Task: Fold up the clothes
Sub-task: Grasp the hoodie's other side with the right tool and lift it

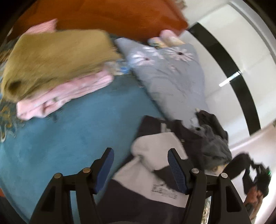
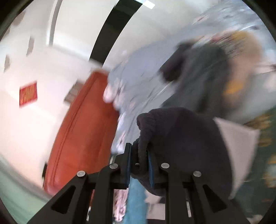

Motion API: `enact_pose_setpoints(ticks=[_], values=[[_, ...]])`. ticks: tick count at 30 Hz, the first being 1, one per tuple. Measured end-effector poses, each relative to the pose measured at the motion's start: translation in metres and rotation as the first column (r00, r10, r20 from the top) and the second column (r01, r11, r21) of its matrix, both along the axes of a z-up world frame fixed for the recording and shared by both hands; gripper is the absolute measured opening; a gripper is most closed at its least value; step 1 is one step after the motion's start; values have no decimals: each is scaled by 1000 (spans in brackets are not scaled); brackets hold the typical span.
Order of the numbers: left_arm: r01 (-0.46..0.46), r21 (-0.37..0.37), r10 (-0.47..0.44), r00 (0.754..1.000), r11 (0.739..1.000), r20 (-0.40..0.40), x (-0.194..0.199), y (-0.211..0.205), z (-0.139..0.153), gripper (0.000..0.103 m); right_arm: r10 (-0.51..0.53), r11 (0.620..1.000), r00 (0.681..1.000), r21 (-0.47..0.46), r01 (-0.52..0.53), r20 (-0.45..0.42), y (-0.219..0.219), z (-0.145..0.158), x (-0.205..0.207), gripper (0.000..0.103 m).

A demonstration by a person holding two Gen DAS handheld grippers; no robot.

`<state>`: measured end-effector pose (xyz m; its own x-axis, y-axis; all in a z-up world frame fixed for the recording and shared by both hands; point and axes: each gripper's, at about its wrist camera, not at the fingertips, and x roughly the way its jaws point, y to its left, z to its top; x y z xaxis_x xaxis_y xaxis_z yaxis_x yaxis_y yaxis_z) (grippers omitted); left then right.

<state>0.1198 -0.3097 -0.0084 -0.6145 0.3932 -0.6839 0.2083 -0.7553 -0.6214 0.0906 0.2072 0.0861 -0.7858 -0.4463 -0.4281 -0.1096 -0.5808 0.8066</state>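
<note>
On the far left of the left wrist view, a folded stack sits on a teal bed cover (image 1: 82, 124): an olive-tan garment (image 1: 57, 58) on top of a pink garment (image 1: 65, 96). Behind them stands an orange headboard (image 1: 112, 15). To the right of the stack lies a grey pillow with white flowers (image 1: 170, 74), against a white wall with a black stripe (image 1: 229, 69). In the near middle, the left gripper (image 1: 140, 169) is released, its blue-padded fingers spread apart above a dark and pale grey sweatshirt (image 1: 151, 172) lying rumpled on the cover. Just right of the sweatshirt is a heap of dark clothes (image 1: 212, 137).

In the blurred right wrist view, the white wall fills the left, then the orange headboard (image 2: 81, 124), then the grey pillow (image 2: 136, 81). In the near middle, the right gripper (image 2: 138, 163) is clenched on a ribbed dark edge of the sweatshirt (image 2: 186, 137), lifting it. Farther right, dark clothes (image 2: 200, 75) are smeared by motion
</note>
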Motion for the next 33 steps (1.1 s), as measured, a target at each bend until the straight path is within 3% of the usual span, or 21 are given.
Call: enact_pose_setpoints(ticks=[5, 9, 14, 18, 21, 25, 28, 30, 33], values=[[-44, 45, 42, 998, 998, 49, 1, -30, -32, 69, 222, 964, 970, 128, -233, 95, -128, -25, -76, 17], [-19, 76, 14, 998, 997, 65, -4, -36, -47, 69, 295, 908, 921, 227, -353, 254, -202, -74, -115, 17], [43, 103, -53, 994, 994, 98, -7, -35, -64, 69, 310, 836, 833, 286, -468, 458, -250, -153, -143, 17], [77, 149, -95, 989, 986, 112, -8, -36, -73, 69, 297, 789, 787, 325, -521, 541, -264, -179, -152, 21], [128, 141, -147, 980, 982, 132, -11, -33, -77, 69, 363, 767, 743, 272, -581, 562, -270, -181, -147, 59], [231, 108, -248, 950, 967, 189, -13, -25, -79, 69, 427, 794, 792, 239, -560, 436, -242, -131, -116, 59], [319, 55, -323, 918, 946, 231, -15, -12, -72, 69, 426, 822, 835, 235, -518, 349, -180, -94, -64, 62], [376, 9, -365, 893, 926, 262, -15, -3, -66, 69, 383, 835, 859, 271, -479, 339, -139, -87, -33, 62], [424, -74, -380, 866, 903, 327, -17, 7, -55, 69, 281, 859, 875, 303, -412, 393, -63, -99, 26, 62]])
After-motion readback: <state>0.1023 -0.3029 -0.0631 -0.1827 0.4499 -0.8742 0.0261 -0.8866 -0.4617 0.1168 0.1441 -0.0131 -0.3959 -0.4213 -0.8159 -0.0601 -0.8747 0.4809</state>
